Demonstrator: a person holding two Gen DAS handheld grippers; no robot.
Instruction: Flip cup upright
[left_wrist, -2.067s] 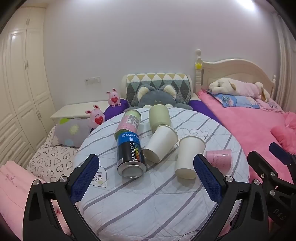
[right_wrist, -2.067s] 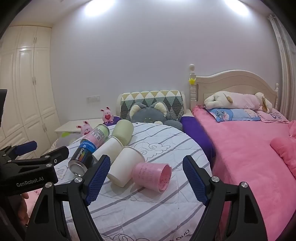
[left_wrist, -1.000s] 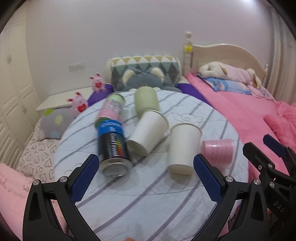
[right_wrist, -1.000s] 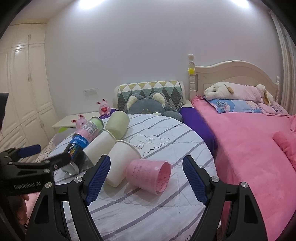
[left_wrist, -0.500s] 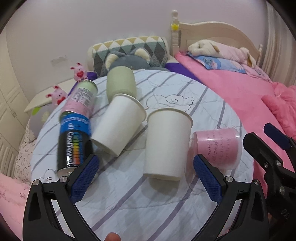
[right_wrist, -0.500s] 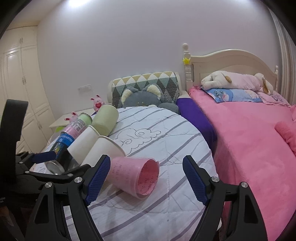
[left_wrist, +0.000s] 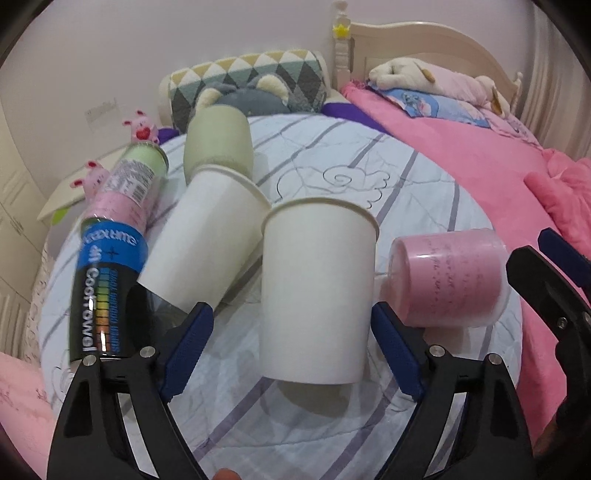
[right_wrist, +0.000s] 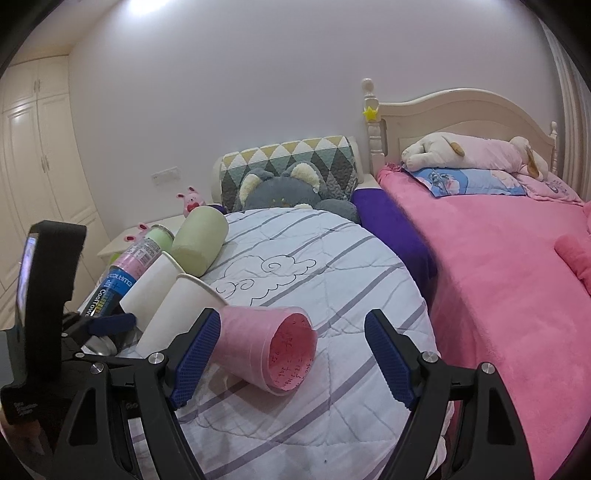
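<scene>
Landmark: white paper cup (left_wrist: 317, 291), lying on its side on the striped quilt (left_wrist: 369, 177).

- Left of the cup: second paper cup (left_wrist: 201, 240), touching or almost touching near the rims; narrow wedge of quilt open toward their bases only. Spray can (left_wrist: 110, 258) just beyond that; green cup (left_wrist: 218, 142) behind it.
- Right of the cup: pink cup (left_wrist: 448, 277) just beside, thin gap between them.
- Behind the cup: broad bare quilt up to the grey plush (left_wrist: 243, 98).
- In front of the cup: bare quilt to the near edge.
- Beyond the pink cup (right_wrist: 266, 349), on its mouth side: open quilt, then pink blanket (right_wrist: 498, 258).
</scene>
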